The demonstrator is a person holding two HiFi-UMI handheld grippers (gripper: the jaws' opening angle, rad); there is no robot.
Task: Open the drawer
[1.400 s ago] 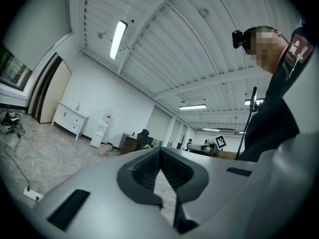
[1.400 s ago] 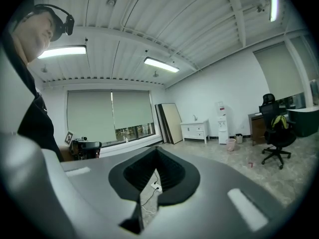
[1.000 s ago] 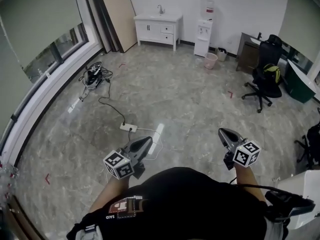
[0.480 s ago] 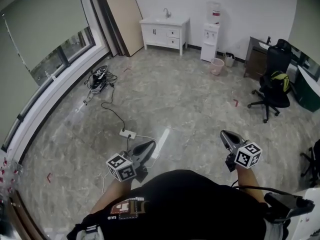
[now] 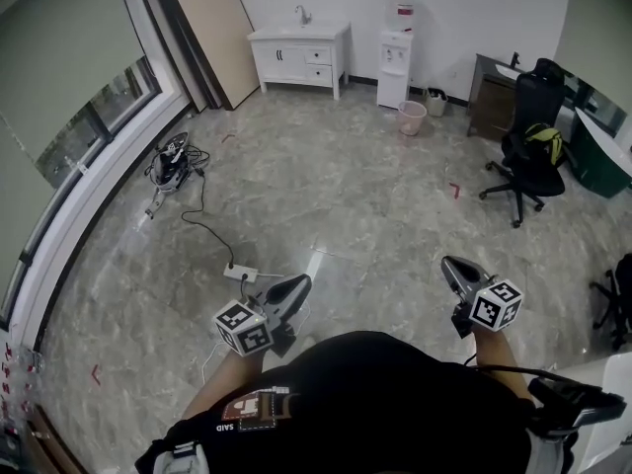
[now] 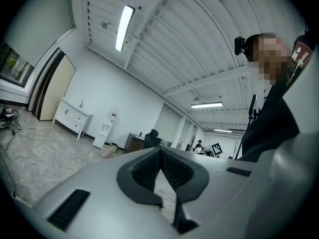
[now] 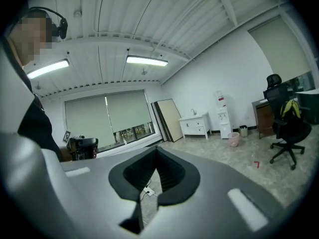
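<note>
Power strip (image 5: pixel 242 273) on floor sits lower in head view than second ago: person has walked forward, carrying both grippers along. Task barely begun. White cabinet (image 5: pixel 296 55) with drawer (image 5: pixel 318 55) stands at upper centre of frame against far wall, well apart from both grippers (more walking needed, I judge). Left gripper (image 5: pixel 299 283) at lower centre-left, right gripper (image 5: pixel 451 265) at lower right. Both held roughly level, pointing ahead. Jaws of each closed tip to tip, nothing between.
</note>
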